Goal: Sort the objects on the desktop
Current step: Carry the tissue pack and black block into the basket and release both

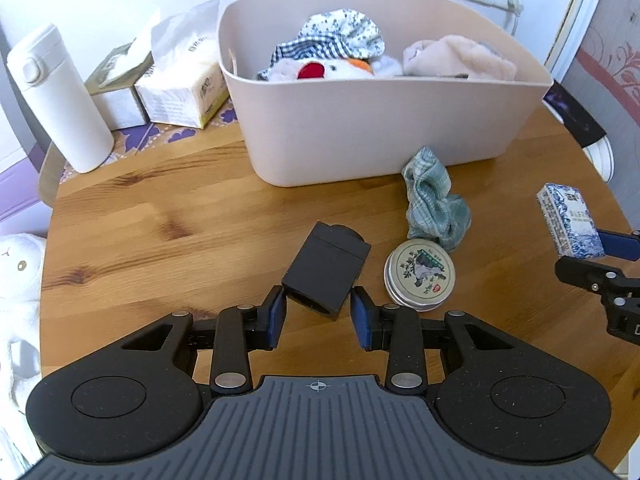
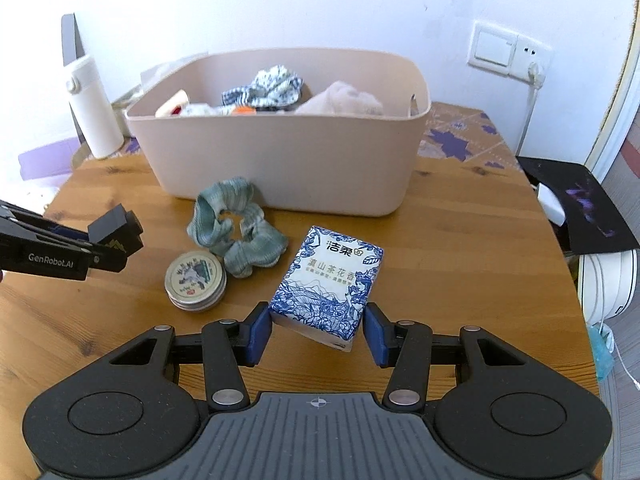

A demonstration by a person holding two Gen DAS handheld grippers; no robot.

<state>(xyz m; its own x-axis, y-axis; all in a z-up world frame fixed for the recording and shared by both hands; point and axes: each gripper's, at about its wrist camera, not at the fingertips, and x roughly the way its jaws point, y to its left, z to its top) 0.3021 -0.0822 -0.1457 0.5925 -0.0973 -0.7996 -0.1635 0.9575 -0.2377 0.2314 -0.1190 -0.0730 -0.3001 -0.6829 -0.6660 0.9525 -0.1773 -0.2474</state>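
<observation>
Left wrist view
Left gripper point(image 1: 319, 308): lower centre, clenched on black box point(image 1: 326, 270), lifted off the wooden table point(image 1: 160, 208).
Round tin point(image 1: 419, 274): right of box, on table.
Green scrunchie point(image 1: 434, 200): above tin, just before beige bin point(image 1: 376, 128) (soft toys inside).
White bottle point(image 1: 60, 100): upper left.

Right wrist view
Right gripper point(image 2: 318, 330): lower centre, grasping blue-and-white tissue pack point(image 2: 330, 284).
Left gripper point(image 2: 116, 246): left edge, black box point(image 2: 114, 226) between fingers.
Beige bin point(image 2: 280, 160): upper centre.
Round tin point(image 2: 195, 276), green scrunchie point(image 2: 236, 232): centre left.
</observation>
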